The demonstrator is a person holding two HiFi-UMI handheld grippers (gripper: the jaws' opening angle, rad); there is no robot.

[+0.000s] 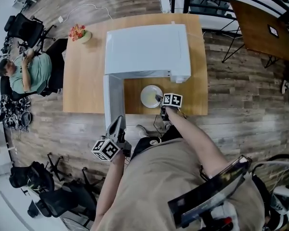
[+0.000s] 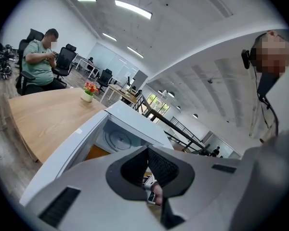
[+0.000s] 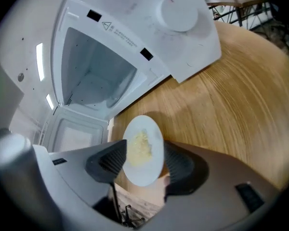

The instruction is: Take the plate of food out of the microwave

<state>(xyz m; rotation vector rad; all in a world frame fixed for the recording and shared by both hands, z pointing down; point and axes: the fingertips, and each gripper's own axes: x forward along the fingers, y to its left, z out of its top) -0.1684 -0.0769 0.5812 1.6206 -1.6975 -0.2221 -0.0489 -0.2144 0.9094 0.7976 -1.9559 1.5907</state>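
- Two tongs are in view: the right tongs stand partly open around the plate, and their pads do not press on it.
- The plate, with pale food on it, lies on the wooden surface just in front of the white microwave, whose door stands open.
- The left tongs are closed together with nothing between them, near the door's outer end and well apart from the plate.

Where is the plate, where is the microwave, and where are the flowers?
plate (image 3: 143, 174), right gripper view, bare lower part below the food.
microwave (image 1: 147, 49), head view, middle of its flat top.
flowers (image 1: 77, 31), head view, the red blooms.
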